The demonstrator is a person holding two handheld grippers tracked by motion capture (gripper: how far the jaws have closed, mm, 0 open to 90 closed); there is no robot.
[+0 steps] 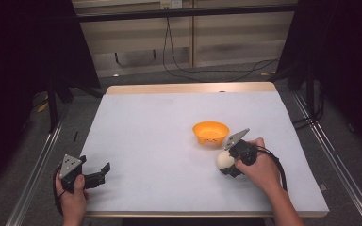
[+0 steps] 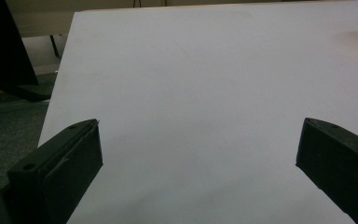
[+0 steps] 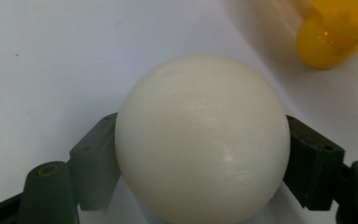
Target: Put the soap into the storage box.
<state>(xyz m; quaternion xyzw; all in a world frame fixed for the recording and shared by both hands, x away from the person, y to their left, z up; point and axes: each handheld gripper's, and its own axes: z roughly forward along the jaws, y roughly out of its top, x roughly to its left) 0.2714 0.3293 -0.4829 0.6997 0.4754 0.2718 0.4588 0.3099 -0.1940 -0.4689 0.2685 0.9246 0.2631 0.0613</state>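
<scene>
The white table top (image 1: 160, 141) lies open for passage, with one obstacle, the orange bowl (image 1: 210, 132), right of centre.

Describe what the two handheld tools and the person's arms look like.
Both tools, left tool and right tool, are black with two blocky jaws, each topped by a grey three-cornered plate with small holes. A black cable trails from each. The person's forearms are bare, no sleeves visible.

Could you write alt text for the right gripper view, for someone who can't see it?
A white ball sits clamped between the two black jaws of the right hand-held gripper, above a white table. Part of an orange bowl shows at the top right corner.
</scene>
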